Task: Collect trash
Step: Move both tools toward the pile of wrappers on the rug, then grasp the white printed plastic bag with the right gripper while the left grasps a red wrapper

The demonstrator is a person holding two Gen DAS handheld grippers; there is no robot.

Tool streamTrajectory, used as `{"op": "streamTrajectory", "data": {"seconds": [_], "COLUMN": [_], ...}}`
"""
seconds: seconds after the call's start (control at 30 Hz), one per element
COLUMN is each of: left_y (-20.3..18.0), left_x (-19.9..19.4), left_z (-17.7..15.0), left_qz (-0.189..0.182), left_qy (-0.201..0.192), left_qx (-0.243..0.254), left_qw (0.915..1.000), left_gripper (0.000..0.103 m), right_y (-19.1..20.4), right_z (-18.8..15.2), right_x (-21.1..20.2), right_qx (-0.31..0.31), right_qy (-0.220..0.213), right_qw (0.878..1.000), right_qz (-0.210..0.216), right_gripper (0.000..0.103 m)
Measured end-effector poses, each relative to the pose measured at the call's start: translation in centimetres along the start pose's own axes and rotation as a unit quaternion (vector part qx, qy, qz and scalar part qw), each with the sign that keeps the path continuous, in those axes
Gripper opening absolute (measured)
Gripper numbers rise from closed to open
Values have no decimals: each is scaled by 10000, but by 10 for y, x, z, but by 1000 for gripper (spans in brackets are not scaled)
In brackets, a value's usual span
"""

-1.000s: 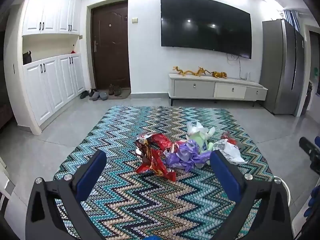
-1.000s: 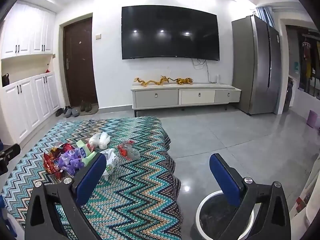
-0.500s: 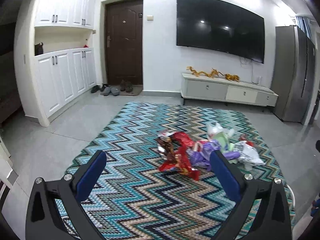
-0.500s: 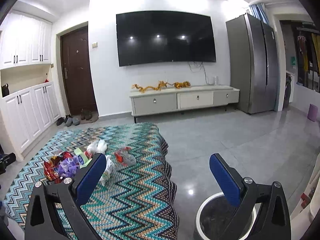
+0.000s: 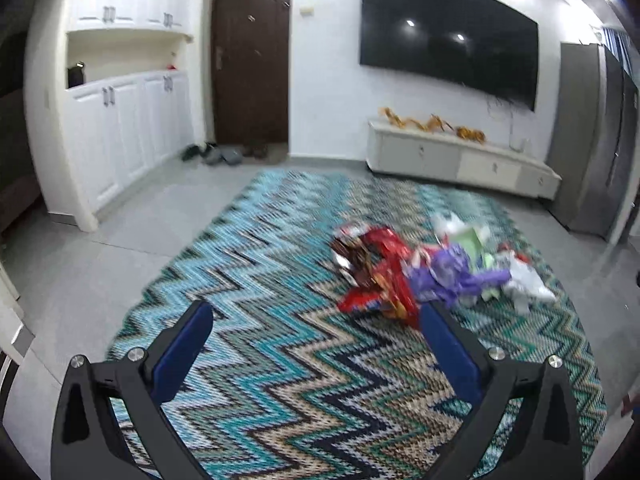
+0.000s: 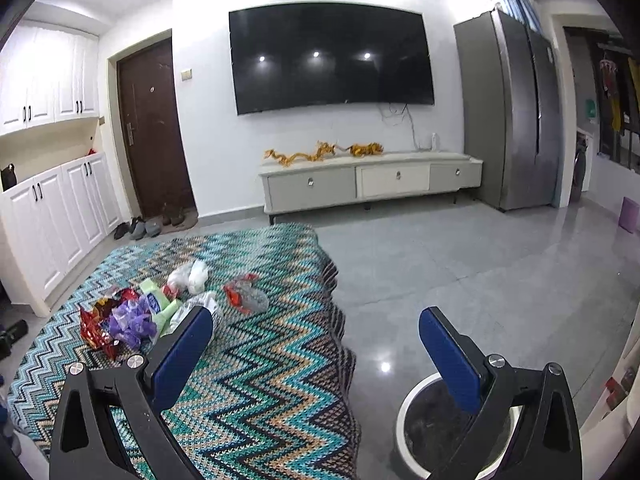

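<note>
A heap of trash lies on the zigzag rug [image 5: 280,360]: a red foil wrapper [image 5: 380,280], purple crumpled paper [image 5: 452,276], a green carton [image 5: 472,240] and white plastic [image 5: 524,284]. My left gripper [image 5: 312,340] is open and empty, short of the heap, its right finger near the red wrapper. In the right wrist view the heap [image 6: 132,316] lies at left, with a clear bottle with a red label [image 6: 246,294] apart from it. My right gripper [image 6: 316,344] is open and empty, above the rug's edge. A white-rimmed bin [image 6: 416,404] stands under its right finger.
The rug [image 6: 256,392] covers a low raised surface with grey tiled floor around it. A TV cabinet [image 6: 372,184], dark door [image 6: 154,132], white cupboards [image 5: 120,136] and a grey fridge [image 6: 516,112] line the walls. Shoes [image 6: 140,228] lie by the door.
The left wrist view has swung left, so the trash heap moved from centre to the right between the fingers. The right gripper rose slightly. Both stayed open.
</note>
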State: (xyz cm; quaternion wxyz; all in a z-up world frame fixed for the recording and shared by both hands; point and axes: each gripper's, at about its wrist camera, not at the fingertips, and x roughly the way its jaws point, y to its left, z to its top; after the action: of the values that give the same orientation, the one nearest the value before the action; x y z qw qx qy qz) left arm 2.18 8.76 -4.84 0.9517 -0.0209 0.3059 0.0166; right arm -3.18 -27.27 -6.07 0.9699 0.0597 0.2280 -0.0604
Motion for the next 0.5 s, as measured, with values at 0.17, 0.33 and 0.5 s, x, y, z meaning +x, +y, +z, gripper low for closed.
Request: {"op": "streamTrajectory", "data": {"seconds": [0.17, 0.33, 0.5], "left_y": [-16, -26, -32], "left_x": [25, 54, 84], "left_z": [-3, 5, 15], "left_qz": [-411, -757, -1112], "left_qy": [421, 768, 1059], "left_qx": [169, 183, 101], "left_qw": [9981, 9940, 9881], "left_gripper": [103, 87, 71], "right_y": [8, 16, 31], "right_z": [-8, -11, -7], "right_x": [21, 46, 71], "right_qx": [-76, -125, -219], "right_qy": [302, 558, 753], "right_qw": [9993, 9973, 9938], "right_qz": [212, 454, 794], "right_gripper": [103, 103, 98]}}
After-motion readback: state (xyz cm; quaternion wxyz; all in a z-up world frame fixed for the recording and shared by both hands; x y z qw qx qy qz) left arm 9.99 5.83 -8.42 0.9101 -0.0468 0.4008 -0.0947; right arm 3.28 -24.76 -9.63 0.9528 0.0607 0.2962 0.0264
